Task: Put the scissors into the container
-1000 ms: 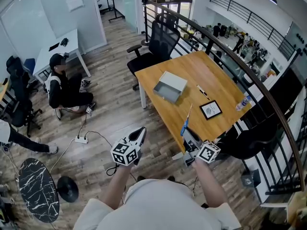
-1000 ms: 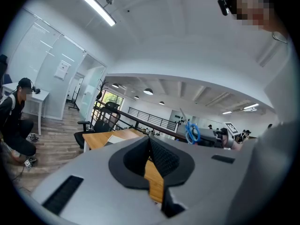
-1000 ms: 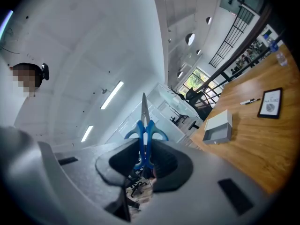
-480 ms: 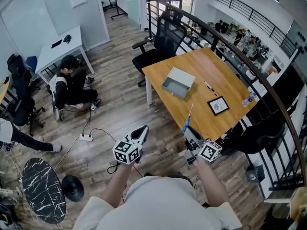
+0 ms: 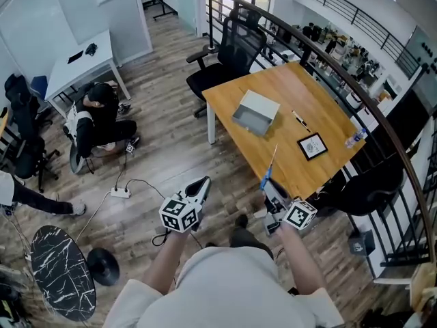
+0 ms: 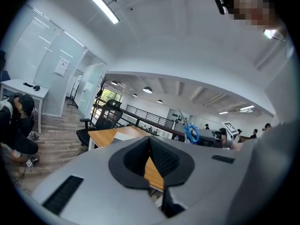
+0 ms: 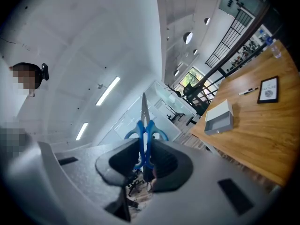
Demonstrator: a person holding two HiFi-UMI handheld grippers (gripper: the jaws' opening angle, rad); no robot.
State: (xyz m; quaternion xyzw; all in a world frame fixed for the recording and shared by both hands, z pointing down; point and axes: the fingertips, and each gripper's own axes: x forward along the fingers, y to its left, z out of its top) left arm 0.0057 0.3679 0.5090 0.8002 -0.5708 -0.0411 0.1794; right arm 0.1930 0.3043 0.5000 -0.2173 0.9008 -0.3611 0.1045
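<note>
Presently, the right claw (image 5: 273,195) is clamped on the blue handles of the scissors (image 7: 145,125). The left claw (image 5: 199,188) is pressed together and empty. Risk: with so narrow a grip, the scissors could pivot or slip and miss the container (image 5: 255,113), which lies well ahead on the tabletop (image 5: 321,108). Their long axis stands near upright, blades rising above the claw.

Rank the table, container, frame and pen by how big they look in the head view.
1. Table
2. Container
3. Frame
4. Pen
All three things lie on the table, so nearness hardly skews this.
</note>
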